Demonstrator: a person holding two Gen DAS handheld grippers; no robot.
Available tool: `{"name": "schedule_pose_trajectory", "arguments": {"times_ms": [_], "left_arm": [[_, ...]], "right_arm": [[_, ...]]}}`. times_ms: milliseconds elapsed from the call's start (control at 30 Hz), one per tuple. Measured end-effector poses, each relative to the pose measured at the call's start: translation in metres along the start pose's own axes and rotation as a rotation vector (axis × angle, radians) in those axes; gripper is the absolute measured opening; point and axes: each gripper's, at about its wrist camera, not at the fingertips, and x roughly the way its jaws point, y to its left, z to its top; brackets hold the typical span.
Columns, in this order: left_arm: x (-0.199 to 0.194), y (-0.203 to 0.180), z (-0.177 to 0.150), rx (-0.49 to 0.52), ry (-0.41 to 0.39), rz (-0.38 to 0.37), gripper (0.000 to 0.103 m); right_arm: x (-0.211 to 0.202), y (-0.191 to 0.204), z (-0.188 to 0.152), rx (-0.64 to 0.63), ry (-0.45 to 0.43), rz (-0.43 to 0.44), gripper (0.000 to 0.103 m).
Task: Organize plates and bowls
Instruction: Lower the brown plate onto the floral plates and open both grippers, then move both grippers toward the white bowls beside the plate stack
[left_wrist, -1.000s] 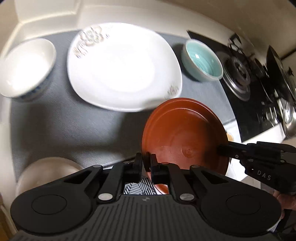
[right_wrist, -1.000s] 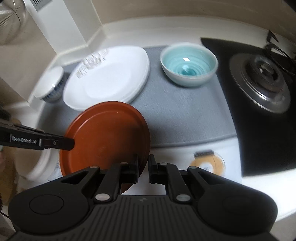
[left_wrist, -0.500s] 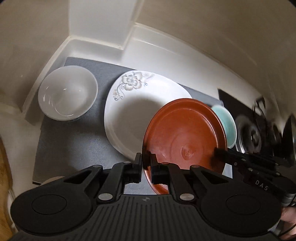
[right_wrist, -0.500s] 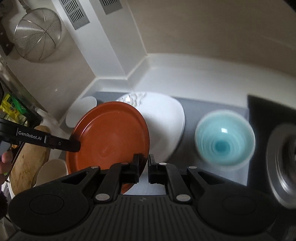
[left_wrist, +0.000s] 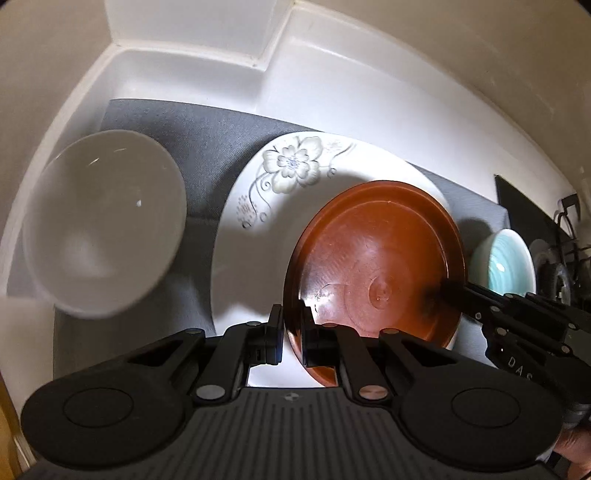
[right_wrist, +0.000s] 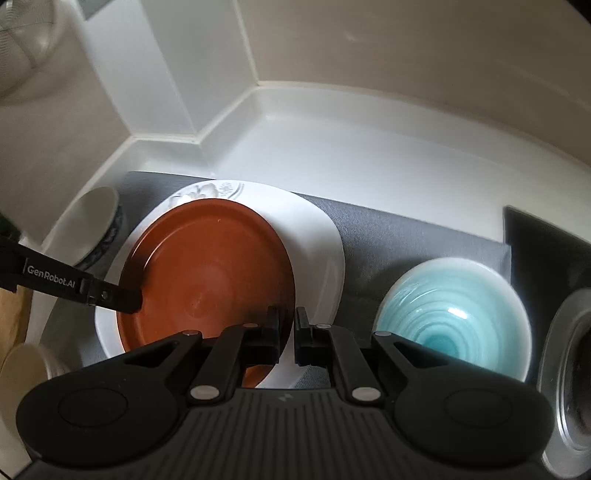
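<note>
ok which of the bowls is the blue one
The blue bowl right of the white plate, by the stove. The other bowl, left of the plate, is white.

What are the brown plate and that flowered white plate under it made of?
The brown plate looks like plastic or lacquered wood: a smooth, semi-gloss surface with soft highlights and a small moulded ring at its centre. The white plate looks like glazed ceramic: glossy white with a printed grey flower. Neither can be confirmed by sight.
</note>
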Motion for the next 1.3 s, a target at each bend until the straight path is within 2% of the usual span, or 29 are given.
{"name": "schedule_pose_trajectory", "arguments": {"times_ms": [100,167,267,400,533,700,800,933,1000,1167,1300], "left_arm": [[0.011,0.008,0.012,0.035,0.013,-0.013,0.009],[0.015,0.009,0.017,0.06,0.018,-0.033,0.009],[0.016,0.005,0.021,0.14,0.001,-0.012,0.009],[0.006,0.002,0.021,0.202,-0.03,0.001,0.01],[-0.01,-0.001,0.018,0.259,-0.063,-0.009,0.027],[-0.028,-0.009,0.011,0.31,-0.156,0.015,0.028],[-0.022,-0.016,0.009,0.338,-0.147,-0.018,0.028],[-0.004,-0.011,0.009,0.303,-0.083,-0.039,0.028],[0.003,-0.009,0.008,0.286,-0.071,-0.027,0.026],[-0.013,-0.001,-0.001,0.274,-0.117,-0.007,0.025],[-0.042,0.033,-0.019,0.203,-0.194,0.005,0.028]], "right_arm": [[0.016,0.013,0.0,-0.05,0.008,-0.055,0.009],[0.023,0.016,0.0,-0.035,0.005,-0.09,0.009],[0.03,0.02,0.001,0.0,-0.001,-0.131,0.009],[0.03,0.019,-0.002,0.037,-0.022,-0.139,0.009],[0.023,0.014,-0.008,0.087,-0.035,-0.137,0.012],[0.003,0.009,-0.018,0.112,-0.064,-0.114,0.012],[-0.005,0.011,-0.024,0.12,-0.076,-0.074,0.01],[0.006,0.019,-0.026,0.097,-0.025,-0.077,0.009],[0.008,0.019,-0.026,0.108,-0.018,-0.064,0.009],[0.006,0.019,-0.027,0.114,-0.027,-0.075,0.008],[-0.006,0.025,-0.025,0.134,-0.053,-0.083,0.01]]}}
